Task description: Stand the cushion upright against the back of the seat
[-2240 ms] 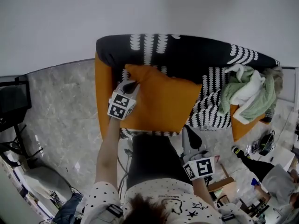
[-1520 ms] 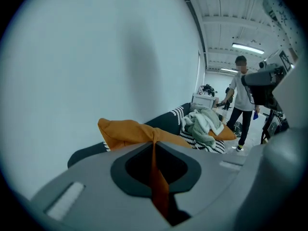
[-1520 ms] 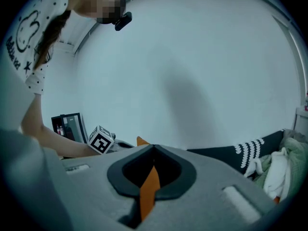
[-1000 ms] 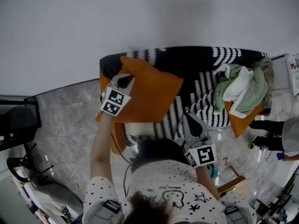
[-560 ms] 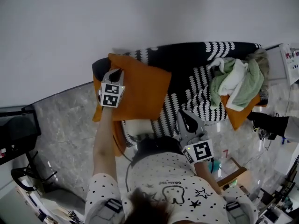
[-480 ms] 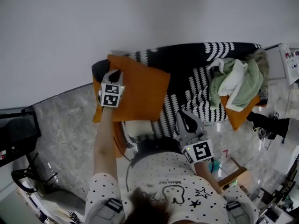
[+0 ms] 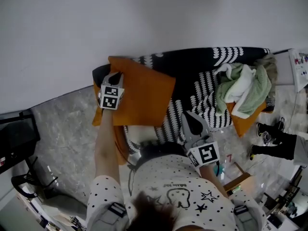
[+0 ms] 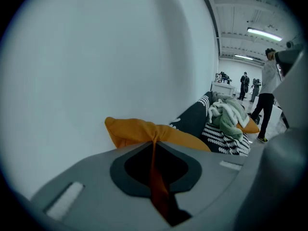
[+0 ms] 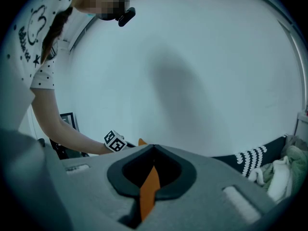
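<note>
An orange cushion (image 7: 142, 99) lies tilted over the left end of the black-and-white patterned sofa (image 7: 202, 76), its top corner up at the backrest. My left gripper (image 7: 115, 77) pinches that cushion's upper left edge. In the left gripper view the jaws (image 8: 155, 141) press a fold of the orange cushion (image 8: 139, 131), and they are starting to open. My right gripper (image 7: 188, 118) hovers at the seat's front, apart from the cushion, jaws together. A sliver of orange shows through the slit of the right gripper (image 9: 153, 150).
A heap of green and white blankets (image 7: 243, 86) sits on the sofa's right half, over a second orange cushion (image 7: 244, 121). A white wall rises directly behind the backrest. The sofa's orange side panel (image 7: 119, 146) is at the left. People stand on the floor at the right (image 7: 276, 139).
My left gripper has carried the cushion leftward and lower, to the sofa's left end near the backrest. The right gripper has shifted only slightly along the seat front.
</note>
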`<state>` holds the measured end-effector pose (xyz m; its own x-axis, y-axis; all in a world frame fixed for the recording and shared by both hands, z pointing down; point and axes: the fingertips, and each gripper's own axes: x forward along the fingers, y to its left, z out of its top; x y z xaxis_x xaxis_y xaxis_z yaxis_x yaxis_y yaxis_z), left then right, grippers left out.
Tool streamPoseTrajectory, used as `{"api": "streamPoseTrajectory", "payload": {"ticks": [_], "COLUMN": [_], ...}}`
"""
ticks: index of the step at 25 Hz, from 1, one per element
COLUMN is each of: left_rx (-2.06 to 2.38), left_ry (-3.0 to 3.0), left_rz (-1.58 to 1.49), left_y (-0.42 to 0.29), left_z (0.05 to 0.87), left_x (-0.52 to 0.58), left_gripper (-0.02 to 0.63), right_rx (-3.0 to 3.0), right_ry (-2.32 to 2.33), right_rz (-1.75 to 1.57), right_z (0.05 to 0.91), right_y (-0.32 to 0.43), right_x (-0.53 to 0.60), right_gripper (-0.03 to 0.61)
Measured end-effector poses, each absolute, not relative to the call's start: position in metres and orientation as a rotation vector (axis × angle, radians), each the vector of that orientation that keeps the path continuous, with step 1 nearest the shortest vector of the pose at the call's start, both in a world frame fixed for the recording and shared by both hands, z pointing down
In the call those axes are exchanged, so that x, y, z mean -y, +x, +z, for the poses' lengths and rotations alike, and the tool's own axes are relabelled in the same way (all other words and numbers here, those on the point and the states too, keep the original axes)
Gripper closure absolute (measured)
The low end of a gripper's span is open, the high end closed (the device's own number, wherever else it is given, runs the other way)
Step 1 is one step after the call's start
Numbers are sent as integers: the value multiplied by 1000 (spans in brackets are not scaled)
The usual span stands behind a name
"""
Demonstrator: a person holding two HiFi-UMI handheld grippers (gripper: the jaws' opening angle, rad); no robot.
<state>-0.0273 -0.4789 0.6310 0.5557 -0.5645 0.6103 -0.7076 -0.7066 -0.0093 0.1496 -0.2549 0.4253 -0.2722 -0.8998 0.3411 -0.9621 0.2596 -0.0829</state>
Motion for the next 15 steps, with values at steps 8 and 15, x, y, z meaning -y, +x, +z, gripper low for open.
{"api": "streamPoseTrajectory", "payload": {"ticks": [8,15], "left_rx": [1036,1049], "left_ry": [2501,2492], "left_rz": [897,904], "left_y": [-32,-37], "left_z": [647,652], "left_x": [485,483], "left_gripper": [575,572], "right_rx": [2327,2318], "right_ry": [1702,1705], "right_rz": [431,430], "right_z": [432,431], "right_y": [143,142], "right_x": [273,268], "right_gripper": [577,577]}}
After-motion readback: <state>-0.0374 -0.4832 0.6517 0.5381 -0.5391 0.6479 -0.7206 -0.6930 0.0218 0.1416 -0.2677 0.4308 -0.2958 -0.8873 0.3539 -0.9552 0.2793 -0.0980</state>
